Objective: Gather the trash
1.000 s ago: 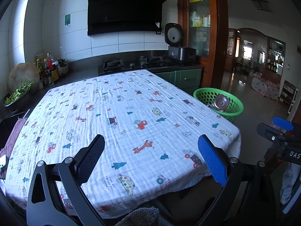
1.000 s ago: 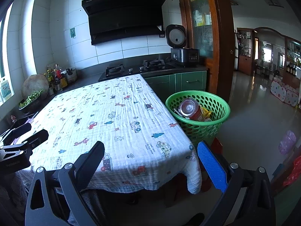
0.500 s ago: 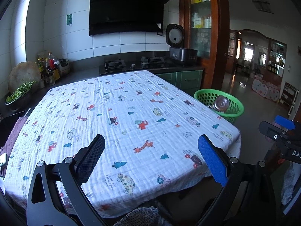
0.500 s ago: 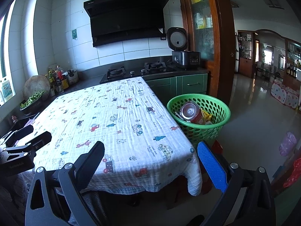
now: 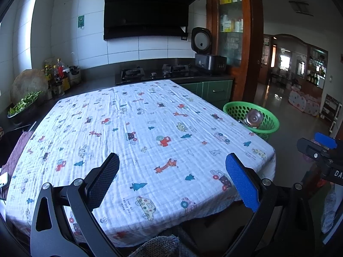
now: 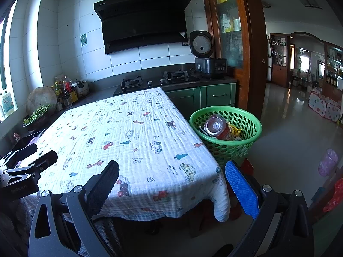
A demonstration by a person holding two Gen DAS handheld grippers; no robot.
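- I have the left gripper [image 5: 171, 171] low in the frame of its own camera, its black and blue fingers spread wide with nothing between them; only the tablecloth shows through the gap.
- My right gripper [image 6: 171, 178] sits the same way at the bottom of its view, jaws wide apart and empty, hanging over the near right corner of the table.
- The trash is in the green basket [image 6: 250, 120], right of centre in the right view and just beside the table's right edge. Inside I can make out a can [image 6: 216, 126] lying on its side with its metal end toward me, and a yellow wrapper [image 6: 234, 130] tucked next to it, plus some smaller scraps I cannot identify.
- From the left camera the same basket [image 5: 268, 115] shows at centre right, with the can's shiny end [image 5: 254, 117] peeking over the rim.
- The tablecloth [image 5: 139, 128] fills the middle of both views, and I see no loose litter on it, only the printed cars and trees.
- By my judgement the collecting is essentially finished: whatever was on the table appears to be in the basket.
- What may remain: a pink bag-like thing [image 6: 327, 165] lies on the floor at the right edge, though I cannot tell if it counts as trash.
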